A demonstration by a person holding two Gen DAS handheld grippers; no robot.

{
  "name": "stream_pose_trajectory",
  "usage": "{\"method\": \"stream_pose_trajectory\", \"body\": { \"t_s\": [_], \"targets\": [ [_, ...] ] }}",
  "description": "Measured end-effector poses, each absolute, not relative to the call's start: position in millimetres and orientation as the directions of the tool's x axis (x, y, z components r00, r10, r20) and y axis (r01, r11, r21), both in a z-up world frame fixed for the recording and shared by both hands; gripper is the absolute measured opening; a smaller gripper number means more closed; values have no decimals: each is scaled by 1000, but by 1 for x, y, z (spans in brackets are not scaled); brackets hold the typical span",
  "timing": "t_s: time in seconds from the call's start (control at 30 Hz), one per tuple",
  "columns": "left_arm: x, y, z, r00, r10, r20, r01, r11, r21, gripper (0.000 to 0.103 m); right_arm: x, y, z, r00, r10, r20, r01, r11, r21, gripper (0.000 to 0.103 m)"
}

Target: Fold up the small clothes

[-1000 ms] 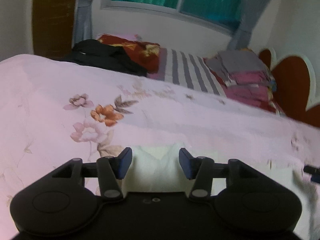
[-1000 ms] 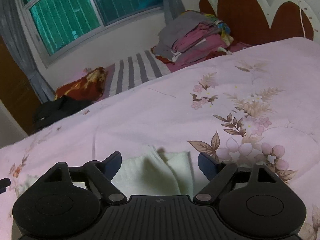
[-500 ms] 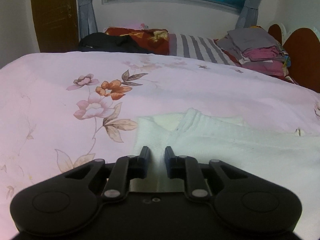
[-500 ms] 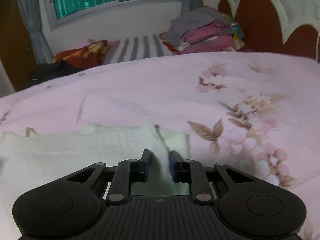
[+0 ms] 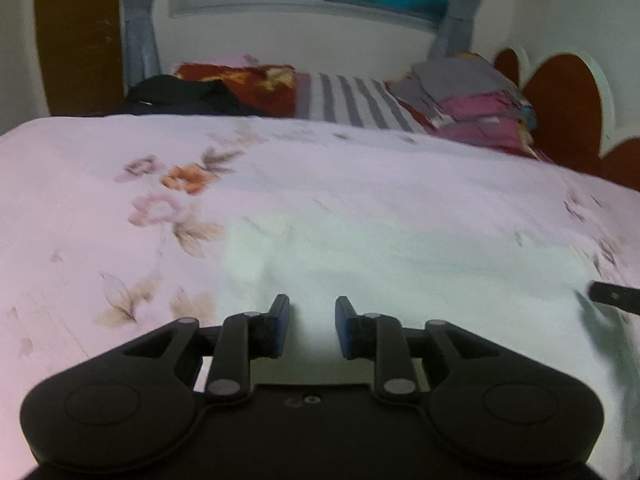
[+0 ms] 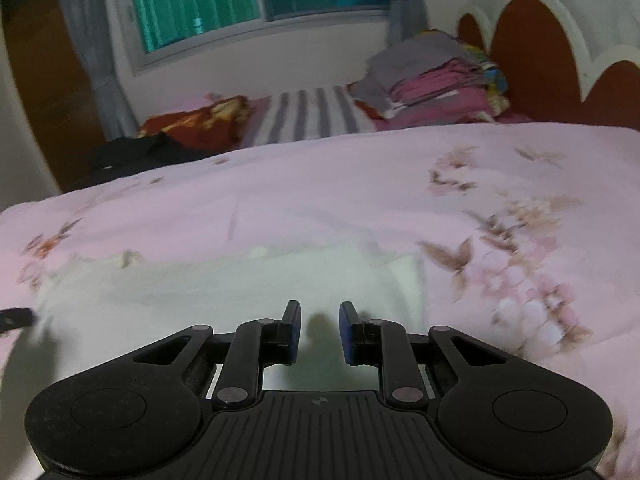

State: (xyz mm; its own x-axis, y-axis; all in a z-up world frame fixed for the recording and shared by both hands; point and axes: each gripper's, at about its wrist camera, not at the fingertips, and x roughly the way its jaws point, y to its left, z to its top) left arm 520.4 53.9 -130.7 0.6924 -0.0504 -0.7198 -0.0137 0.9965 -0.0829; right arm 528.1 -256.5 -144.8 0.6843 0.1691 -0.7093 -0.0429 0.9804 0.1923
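Note:
A white knit garment (image 5: pixel 400 264) lies spread on the pink floral bedspread (image 5: pixel 100 168), blurred by motion. My left gripper (image 5: pixel 311 312) hovers low over its near left part. Its jaws are opening, with cloth lying flat between them and the pads not visibly pressing on it. In the right wrist view the same garment (image 6: pixel 224 292) stretches to the left. My right gripper (image 6: pixel 320 316) is shut on a small pinch of its near right part. A dark finger of the right gripper (image 5: pixel 616 303) shows at the left view's right edge.
At the far end of the bed lie a stack of folded grey and pink clothes (image 5: pixel 472 100), a striped cloth (image 5: pixel 348 100), a red patterned bundle (image 5: pixel 240 84) and a black garment (image 5: pixel 180 96). A red and white headboard (image 6: pixel 560 64) stands on the right. Window and curtains are behind.
Both grippers went from wide open to closed on the garment's near edge, then moved forward over it. The collar no longer shows. The left jaws are wider than half a second ago.

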Motion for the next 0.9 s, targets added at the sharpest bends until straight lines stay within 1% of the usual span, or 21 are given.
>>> {"method": "stream_pose_trajectory", "body": {
  "t_s": [0.03,0.2,0.37,0.57,0.73,0.83,0.9],
  "targets": [
    [518,50,-133,687,-59,-725,-5,996,-85,27,525,-251,-145,679,183,-711,-52,978,201,21],
    [506,35,-142,671,-58,-740,8,997,-71,27,512,-226,-147,658,220,-720,-93,973,212,21],
    [497,37,-151,667,-38,-744,3,999,-49,29,497,-214,-153,640,224,-735,-130,974,184,21],
    [483,44,-155,681,-17,-733,3,1000,-21,30,480,-231,-167,644,130,-754,-103,991,83,21],
    [472,48,-156,670,-7,-742,-9,1000,-18,30,466,-249,-165,653,79,-753,-29,996,80,21],
    [467,49,-156,663,-1,-748,-8,1000,-8,30,459,-246,-168,652,49,-756,-60,998,13,21],
    [465,51,-153,655,4,-756,-14,1000,-8,29,455,-248,-161,646,56,-761,-25,998,52,21]
  ]
}}
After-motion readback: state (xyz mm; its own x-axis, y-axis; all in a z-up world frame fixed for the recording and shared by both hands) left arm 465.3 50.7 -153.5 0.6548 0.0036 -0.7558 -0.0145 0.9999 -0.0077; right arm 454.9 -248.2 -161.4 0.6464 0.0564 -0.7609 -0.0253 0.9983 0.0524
